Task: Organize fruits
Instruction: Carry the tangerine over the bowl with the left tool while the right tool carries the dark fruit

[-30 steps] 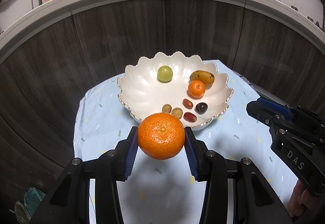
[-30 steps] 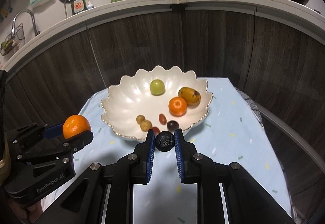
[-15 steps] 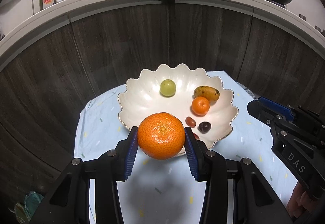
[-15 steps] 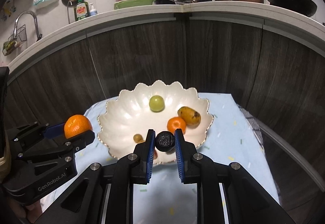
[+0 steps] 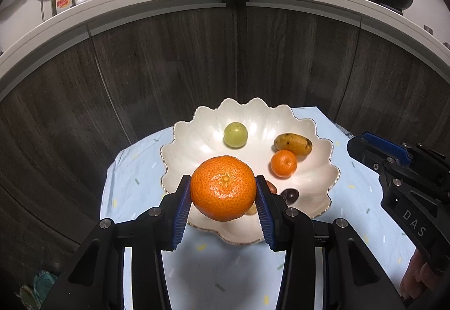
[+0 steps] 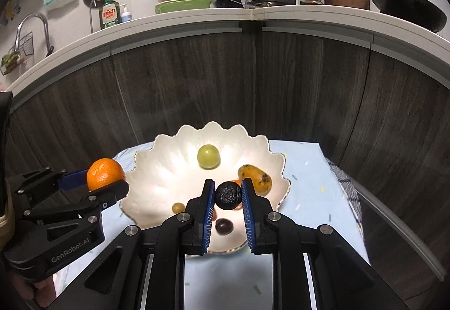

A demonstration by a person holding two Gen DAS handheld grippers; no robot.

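Both grippers advance toward the scalloped white bowl (image 5: 317, 141). The left gripper (image 5: 223, 204), clamped on the large mandarin (image 5: 223, 187), now carries it over the bowl's near rim, hiding the small fruits there. The right gripper (image 6: 227, 213), pinching the dark wrinkled fruit (image 6: 228, 195), now hangs over the bowl's near half, covering the small mandarin (image 6: 235, 182).
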